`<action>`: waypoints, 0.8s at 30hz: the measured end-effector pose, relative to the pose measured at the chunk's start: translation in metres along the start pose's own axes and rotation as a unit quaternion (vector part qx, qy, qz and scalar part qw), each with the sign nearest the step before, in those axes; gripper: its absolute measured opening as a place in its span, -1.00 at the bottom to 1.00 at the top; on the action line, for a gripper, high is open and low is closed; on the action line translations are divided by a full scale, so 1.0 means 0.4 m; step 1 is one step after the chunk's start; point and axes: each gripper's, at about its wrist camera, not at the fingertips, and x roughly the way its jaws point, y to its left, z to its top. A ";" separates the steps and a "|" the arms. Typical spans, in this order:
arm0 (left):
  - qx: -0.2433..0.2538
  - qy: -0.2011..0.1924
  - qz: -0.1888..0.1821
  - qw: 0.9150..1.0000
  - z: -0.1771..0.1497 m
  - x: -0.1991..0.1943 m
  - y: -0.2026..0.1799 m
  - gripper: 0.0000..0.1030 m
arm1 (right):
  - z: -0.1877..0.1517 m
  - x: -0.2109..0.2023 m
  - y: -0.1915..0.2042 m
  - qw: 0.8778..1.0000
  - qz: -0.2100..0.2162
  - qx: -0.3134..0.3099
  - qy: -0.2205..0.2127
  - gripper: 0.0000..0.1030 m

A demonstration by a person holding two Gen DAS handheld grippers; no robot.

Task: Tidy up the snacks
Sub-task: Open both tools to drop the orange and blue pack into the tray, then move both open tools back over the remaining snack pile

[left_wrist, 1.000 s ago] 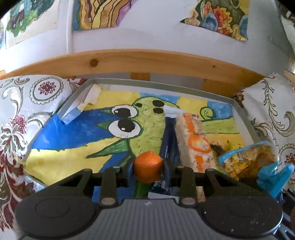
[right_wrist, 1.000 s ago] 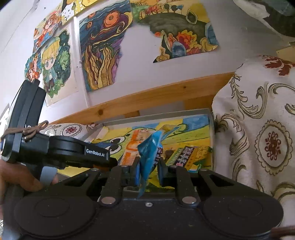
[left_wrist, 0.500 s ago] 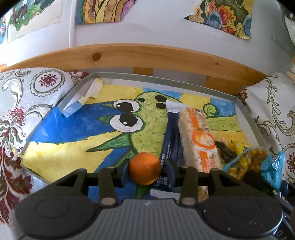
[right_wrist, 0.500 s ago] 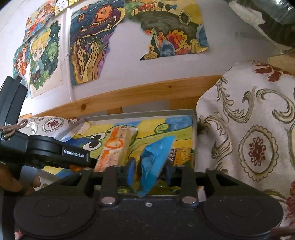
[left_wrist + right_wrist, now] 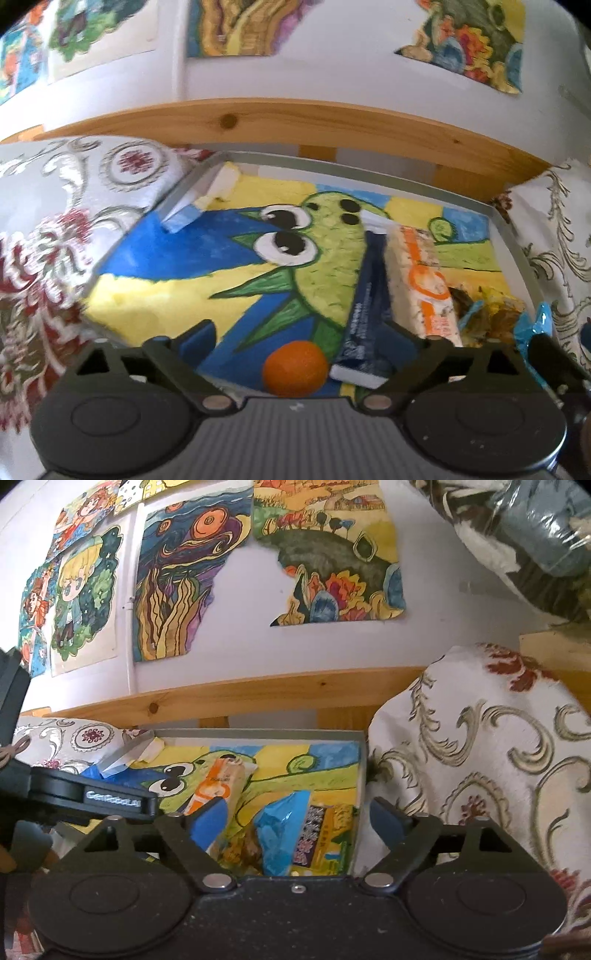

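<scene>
A shallow grey tray lined with a cartoon painting holds the snacks. My left gripper is open, and a small orange lies loose on the liner between its fingers. To the right of the orange lie a dark blue bar pack, an orange-and-white cracker pack and a yellow snack bag. My right gripper is open above the tray's right end. A blue-ended snack bag rests free between its fingers, beside a green-and-yellow packet.
Patterned cushions flank the tray on both sides. A wooden rail and a white wall with paintings stand behind it. A folded white-and-blue paper sits in the tray's far left corner. The left gripper's body shows in the right wrist view.
Both grippers have opened. The left let go of the orange, which now lies on the liner. The right let go of the blue-ended bag, now lying in the tray.
</scene>
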 end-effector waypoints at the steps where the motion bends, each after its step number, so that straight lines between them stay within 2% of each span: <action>1: -0.005 0.000 0.000 1.000 -0.001 -0.007 0.005 0.93 | 0.003 -0.005 -0.001 1.000 -0.002 0.000 0.000 0.80; 3: -0.002 -0.004 -0.001 1.000 -0.004 -0.023 0.011 0.98 | 0.010 -0.018 -0.004 1.000 -0.002 0.001 0.000 0.97; 4: 0.004 -0.006 0.000 1.000 -0.005 -0.033 0.012 0.99 | 0.013 -0.025 -0.005 1.000 -0.004 0.003 0.001 0.99; 9: 0.007 0.000 0.012 1.000 -0.026 -0.085 0.023 0.99 | 0.027 -0.058 0.006 1.000 -0.006 -0.007 0.013 0.99; 15: -0.043 0.006 0.025 0.999 -0.064 -0.154 0.081 0.99 | 0.045 -0.118 0.027 1.000 -0.004 -0.026 0.011 0.99; 20: -0.087 -0.023 0.038 0.995 -0.103 -0.227 0.136 0.99 | 0.045 -0.181 0.048 0.999 0.000 -0.037 0.003 0.99; 24: -0.062 -0.047 0.043 0.996 -0.137 -0.293 0.149 0.99 | 0.047 -0.228 0.069 0.999 0.010 -0.042 -0.004 0.99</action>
